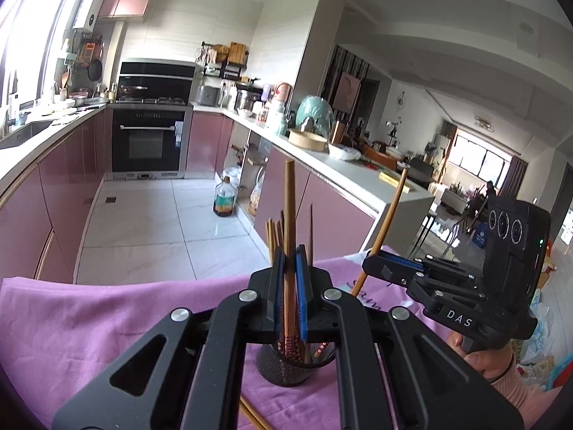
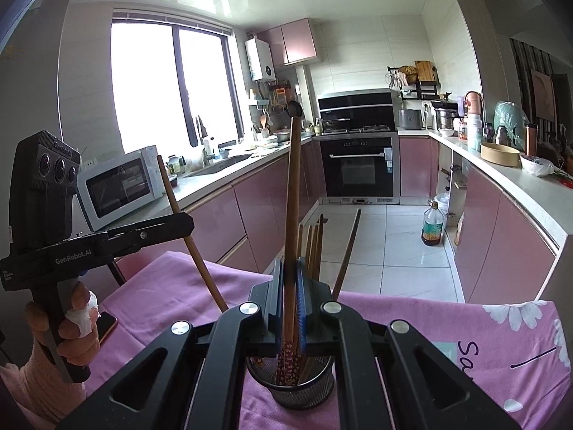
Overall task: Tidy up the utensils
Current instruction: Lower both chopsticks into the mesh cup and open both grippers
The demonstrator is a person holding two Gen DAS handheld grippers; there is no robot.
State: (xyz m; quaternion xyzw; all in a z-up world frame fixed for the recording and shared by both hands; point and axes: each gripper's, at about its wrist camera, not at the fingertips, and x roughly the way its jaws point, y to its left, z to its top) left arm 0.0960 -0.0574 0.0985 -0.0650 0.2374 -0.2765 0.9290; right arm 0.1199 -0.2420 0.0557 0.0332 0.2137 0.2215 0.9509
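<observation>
Pink-fronted kitchen behind, oven at the far end; work surface is a table under a purple cloth (image 1: pixel 89 322). On it stands the black mesh utensil holder (image 1: pixel 286 369), already bristling with chopsticks (image 1: pixel 274 240), patterned ends down. My left gripper (image 1: pixel 289 286) is pinched tight on one brown chopstick (image 1: pixel 289 215), held near upright directly above the holder, so it can drop straight in among the others. My right gripper (image 2: pixel 289 297) is likewise clamped on a chopstick (image 2: pixel 293 197), also nearly vertical over the holder's mouth; seen from the left wrist its stick leans outward, probably lens distortion, though I cannot be sure. Both lower tips look to be at or inside the rim; whether they touch the bottom is hidden by the jaws. Two loose chopsticks (image 1: pixel 254 415) lie on the cloth just beside the holder, not yet gathered. Judgement: mid-task, both sticks ready for release, with the risk of a tip catching the rim.
</observation>
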